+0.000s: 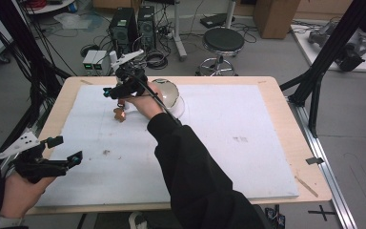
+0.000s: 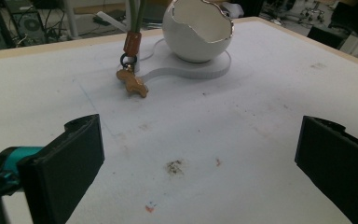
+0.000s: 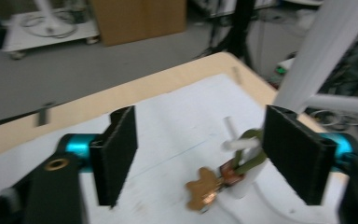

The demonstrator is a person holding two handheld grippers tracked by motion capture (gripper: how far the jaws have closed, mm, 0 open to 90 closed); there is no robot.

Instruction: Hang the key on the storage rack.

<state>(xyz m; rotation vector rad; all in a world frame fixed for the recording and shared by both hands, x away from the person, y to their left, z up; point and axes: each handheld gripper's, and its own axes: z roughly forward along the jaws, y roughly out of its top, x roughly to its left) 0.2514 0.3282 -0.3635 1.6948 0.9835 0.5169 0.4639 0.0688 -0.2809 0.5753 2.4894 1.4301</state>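
A keychain hangs at the back left of the table: a green strap (image 3: 251, 156), a brown leather sleeve (image 2: 132, 43) and a gold-brown charm (image 2: 133, 84) resting on the white mat (image 1: 228, 143). The strap is looped over a small white peg (image 3: 233, 140). My right gripper (image 1: 112, 93) is open around it, with the strap close to its right jaw and the charm (image 3: 203, 189) between the jaws. My left gripper (image 1: 69, 149) is open and holds nothing, near the table's front left corner. In the left gripper view, the left gripper (image 2: 200, 163) faces the keychain from a distance.
A white cracked-egg-shaped bowl (image 2: 198, 30) stands on a flat white base (image 2: 191, 70) just right of the keychain. The person's right sleeve (image 1: 190, 167) crosses the mat's middle. Small stains (image 2: 175, 167) mark the mat. A stool (image 1: 223, 40) and computers stand beyond the table.
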